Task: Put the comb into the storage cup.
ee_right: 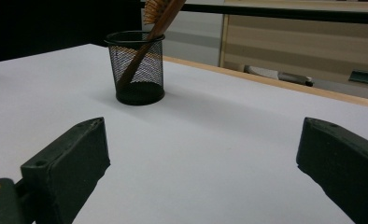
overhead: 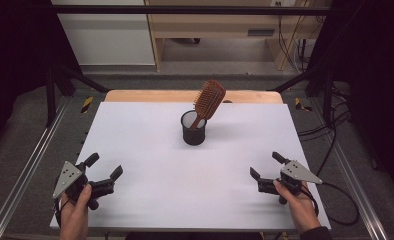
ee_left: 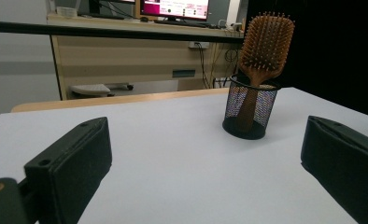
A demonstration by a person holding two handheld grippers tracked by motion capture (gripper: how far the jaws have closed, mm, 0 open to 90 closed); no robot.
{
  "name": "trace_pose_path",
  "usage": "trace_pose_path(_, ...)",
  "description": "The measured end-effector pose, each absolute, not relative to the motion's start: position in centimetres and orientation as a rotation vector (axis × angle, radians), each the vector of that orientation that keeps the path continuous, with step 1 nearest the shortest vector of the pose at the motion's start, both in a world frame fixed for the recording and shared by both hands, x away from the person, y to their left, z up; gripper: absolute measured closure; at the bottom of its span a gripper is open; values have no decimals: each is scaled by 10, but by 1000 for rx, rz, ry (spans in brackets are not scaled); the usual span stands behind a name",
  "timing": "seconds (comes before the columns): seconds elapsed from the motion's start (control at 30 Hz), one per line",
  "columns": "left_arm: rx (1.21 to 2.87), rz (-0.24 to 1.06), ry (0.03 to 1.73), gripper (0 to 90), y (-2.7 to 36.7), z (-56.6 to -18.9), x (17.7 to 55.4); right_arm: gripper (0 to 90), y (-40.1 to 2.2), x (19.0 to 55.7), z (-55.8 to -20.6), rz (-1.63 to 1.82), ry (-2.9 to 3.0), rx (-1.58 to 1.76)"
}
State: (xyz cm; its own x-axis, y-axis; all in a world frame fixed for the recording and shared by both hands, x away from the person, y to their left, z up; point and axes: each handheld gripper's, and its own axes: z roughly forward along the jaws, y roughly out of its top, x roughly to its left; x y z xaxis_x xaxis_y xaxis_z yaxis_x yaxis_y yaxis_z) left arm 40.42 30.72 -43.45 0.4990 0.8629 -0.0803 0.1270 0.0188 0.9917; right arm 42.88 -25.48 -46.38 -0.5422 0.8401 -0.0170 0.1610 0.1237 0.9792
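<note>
A: Item one, your left gripper [overhead: 104,167]?
B: Jaws spread wide, nothing between them, at the table's [overhead: 145,150] near left corner.
A: Your right gripper [overhead: 266,165]?
B: Likewise spread, empty, near right.
A: Hairbrush [overhead: 208,101]?
B: Standing tilted, handle down, in the mesh cup [overhead: 193,131], far centre, well apart from both.

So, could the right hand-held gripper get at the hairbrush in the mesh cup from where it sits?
Probably yes. The right hand-held gripper is open, and only bare white table lies between it and the hairbrush, whose head sticks up out of the mesh cup, tilted and free to grab.
</note>
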Motion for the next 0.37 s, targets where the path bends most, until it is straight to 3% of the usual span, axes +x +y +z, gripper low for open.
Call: trace_pose_path(0.37,1461,722,895,19,305,-433,404,28,-244,430,-463,1469,1834,949)
